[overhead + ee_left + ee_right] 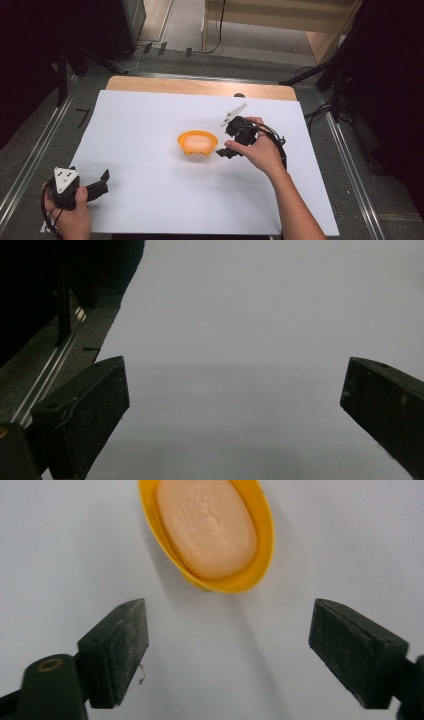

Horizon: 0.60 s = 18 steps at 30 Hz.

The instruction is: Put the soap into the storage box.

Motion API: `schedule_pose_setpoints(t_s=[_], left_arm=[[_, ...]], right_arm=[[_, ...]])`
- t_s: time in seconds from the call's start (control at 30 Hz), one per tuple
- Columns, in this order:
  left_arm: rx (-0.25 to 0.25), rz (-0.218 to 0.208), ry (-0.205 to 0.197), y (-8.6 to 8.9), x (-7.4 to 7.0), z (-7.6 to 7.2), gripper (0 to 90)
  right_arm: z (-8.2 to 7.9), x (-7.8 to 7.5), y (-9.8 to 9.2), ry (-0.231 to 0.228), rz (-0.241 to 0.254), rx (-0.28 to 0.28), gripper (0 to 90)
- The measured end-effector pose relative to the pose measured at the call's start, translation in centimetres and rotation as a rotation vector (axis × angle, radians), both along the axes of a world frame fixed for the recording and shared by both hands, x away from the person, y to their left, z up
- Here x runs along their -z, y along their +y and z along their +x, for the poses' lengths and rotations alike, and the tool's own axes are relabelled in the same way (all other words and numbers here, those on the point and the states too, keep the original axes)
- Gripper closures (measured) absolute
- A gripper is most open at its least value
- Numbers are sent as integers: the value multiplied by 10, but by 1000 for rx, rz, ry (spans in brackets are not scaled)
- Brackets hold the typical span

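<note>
Here the right gripper's fingers stand apart with nothing between them, just short of the yellow soap dish that holds a peach soap bar at the middle of the white-covered table. To do well, I judge, they should straddle the dish's near rim squarely before closing, since a skewed pinch may tip it. The left gripper's fingers, likewise apart, idle over bare sheet. The dish's far end is cut off in the right gripper view, and the soap's embossing is unreadable.
</note>
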<state>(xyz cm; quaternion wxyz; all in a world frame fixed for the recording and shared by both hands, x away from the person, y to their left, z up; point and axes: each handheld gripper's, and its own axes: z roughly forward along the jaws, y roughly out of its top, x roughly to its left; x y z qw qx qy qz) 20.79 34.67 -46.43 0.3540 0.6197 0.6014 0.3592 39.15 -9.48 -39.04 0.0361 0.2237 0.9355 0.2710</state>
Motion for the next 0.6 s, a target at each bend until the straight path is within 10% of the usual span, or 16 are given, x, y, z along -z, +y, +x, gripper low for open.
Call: schedule_pose_setpoints(t_s=[0.6], left_arm=[[-2,2,-1,0,0,0,0]], right_arm=[[-21,19,-38,-42,12,120,92]])
